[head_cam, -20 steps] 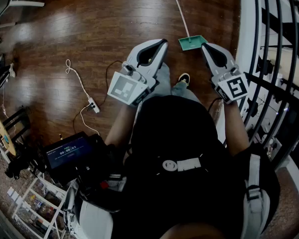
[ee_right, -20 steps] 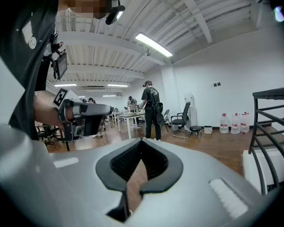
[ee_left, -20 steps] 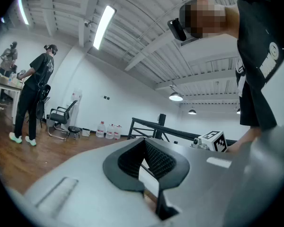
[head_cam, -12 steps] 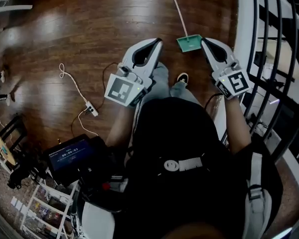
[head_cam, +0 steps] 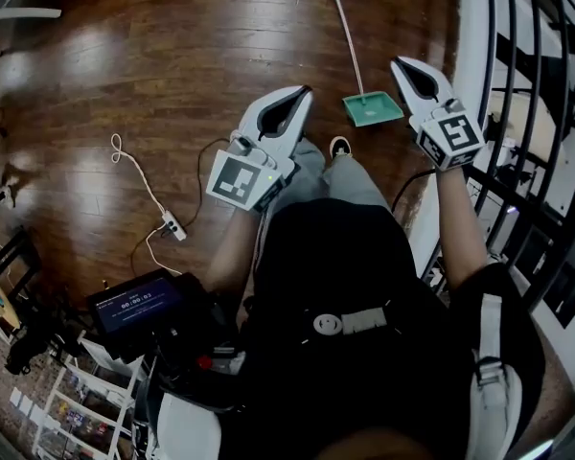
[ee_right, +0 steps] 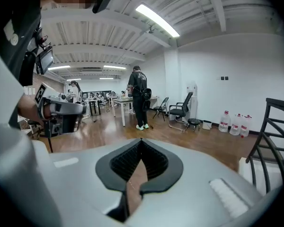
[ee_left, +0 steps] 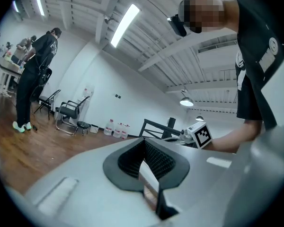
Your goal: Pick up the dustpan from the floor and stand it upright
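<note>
A green dustpan lies flat on the wooden floor, its long thin handle running away from me. It shows only in the head view. My right gripper hangs in the air, in the picture just right of the pan, shut with nothing in it. My left gripper is to the pan's left, above my knee, also shut and holding nothing. In the left gripper view the left gripper has its dark pads meeting at the tips. The right gripper looks the same in the right gripper view.
A black metal railing runs along the right side. A white cable with a power strip lies on the floor to the left, and a screen sits near my left hip. A person in black, chairs and water bottles stand across the room.
The head view has shifted, so the dustpan sits lower in the picture. My right gripper has moved forward, from behind the pan to beside it on the right. Both stay shut.
</note>
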Motion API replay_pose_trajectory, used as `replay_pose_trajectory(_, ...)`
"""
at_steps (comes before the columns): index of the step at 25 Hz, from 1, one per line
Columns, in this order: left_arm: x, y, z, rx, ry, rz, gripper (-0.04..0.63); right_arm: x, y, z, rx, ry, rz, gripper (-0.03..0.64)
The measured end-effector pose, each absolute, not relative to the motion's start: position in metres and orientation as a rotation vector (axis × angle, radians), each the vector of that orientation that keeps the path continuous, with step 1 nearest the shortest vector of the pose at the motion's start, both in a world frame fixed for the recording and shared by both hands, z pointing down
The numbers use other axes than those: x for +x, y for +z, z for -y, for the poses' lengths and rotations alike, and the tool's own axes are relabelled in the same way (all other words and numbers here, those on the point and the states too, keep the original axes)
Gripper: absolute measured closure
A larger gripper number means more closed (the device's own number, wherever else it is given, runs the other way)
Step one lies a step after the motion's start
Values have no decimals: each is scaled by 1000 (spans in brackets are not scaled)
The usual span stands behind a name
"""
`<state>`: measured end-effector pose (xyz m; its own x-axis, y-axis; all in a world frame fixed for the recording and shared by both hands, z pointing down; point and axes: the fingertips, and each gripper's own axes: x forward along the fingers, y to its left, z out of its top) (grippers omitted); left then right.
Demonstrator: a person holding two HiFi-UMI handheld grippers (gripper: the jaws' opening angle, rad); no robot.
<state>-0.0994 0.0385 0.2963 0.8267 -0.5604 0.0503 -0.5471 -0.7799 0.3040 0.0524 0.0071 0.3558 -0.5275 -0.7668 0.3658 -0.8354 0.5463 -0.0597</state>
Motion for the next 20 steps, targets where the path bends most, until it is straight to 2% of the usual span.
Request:
replay_pose_trajectory(8,-121,293,33,2664,-48,898,578,54,370,88,1247,386,2378,612)
replay_pose_trajectory(13,-132,324,109,2697,51,983,578,51,407,148,1244,444,2359,613)
replay_pose_trajectory(20,-116,391,193,2609,293,1015,578,57,497,182,1290,734,2277,612)
